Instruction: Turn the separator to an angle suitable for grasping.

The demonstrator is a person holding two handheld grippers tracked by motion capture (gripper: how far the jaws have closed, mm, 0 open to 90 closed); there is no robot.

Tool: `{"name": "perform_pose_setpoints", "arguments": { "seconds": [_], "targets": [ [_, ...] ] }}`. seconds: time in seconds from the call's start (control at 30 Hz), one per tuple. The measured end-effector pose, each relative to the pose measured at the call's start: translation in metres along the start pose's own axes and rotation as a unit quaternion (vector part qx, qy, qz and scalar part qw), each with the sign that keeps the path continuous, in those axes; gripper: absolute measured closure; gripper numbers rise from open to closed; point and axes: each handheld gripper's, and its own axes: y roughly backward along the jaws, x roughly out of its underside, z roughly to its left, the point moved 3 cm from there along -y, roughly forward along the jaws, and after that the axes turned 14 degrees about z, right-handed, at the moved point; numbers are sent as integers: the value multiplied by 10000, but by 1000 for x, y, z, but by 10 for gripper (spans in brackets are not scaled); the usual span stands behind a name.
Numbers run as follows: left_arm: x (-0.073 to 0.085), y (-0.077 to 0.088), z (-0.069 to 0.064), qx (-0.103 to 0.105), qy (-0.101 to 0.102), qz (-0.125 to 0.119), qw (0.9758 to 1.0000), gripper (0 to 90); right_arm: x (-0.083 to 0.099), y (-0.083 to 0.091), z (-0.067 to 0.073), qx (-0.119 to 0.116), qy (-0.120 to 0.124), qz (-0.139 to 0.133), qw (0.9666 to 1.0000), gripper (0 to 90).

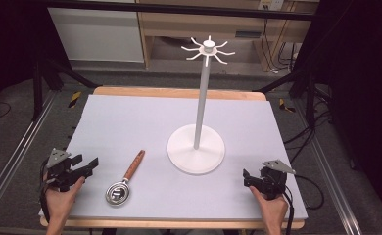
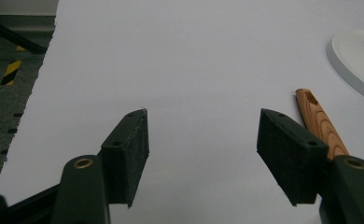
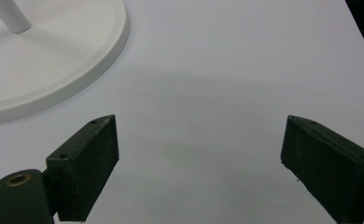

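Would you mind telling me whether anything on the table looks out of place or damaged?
Nothing stands out. The stand is upright, the strainer lies flat beside it, and both grippers are open and empty.

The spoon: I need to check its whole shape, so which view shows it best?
The high view: the spoon lies whole there, metal bowl and wooden handle. The left gripper view catches just part of its handle; the right gripper view adds nothing.

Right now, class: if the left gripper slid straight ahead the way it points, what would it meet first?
Probably nothing: the left gripper faces bare mat. The wooden handle lies just off its line, though depth is unclear.
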Motion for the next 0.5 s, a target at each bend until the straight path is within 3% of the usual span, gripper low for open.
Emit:
{"name": "perform_pose_setpoints", "arguments": {
  "seconds": [0.23,0.5],
  "targets": [
    [-6,2,-14,157,-219,150,9995,379,2,2,2,-56,33,-9,10000,113],
    [-12,2,-36,425,-574,384,9967,456,1,1,2,-38,84,30,10000,103]
  ]
}}
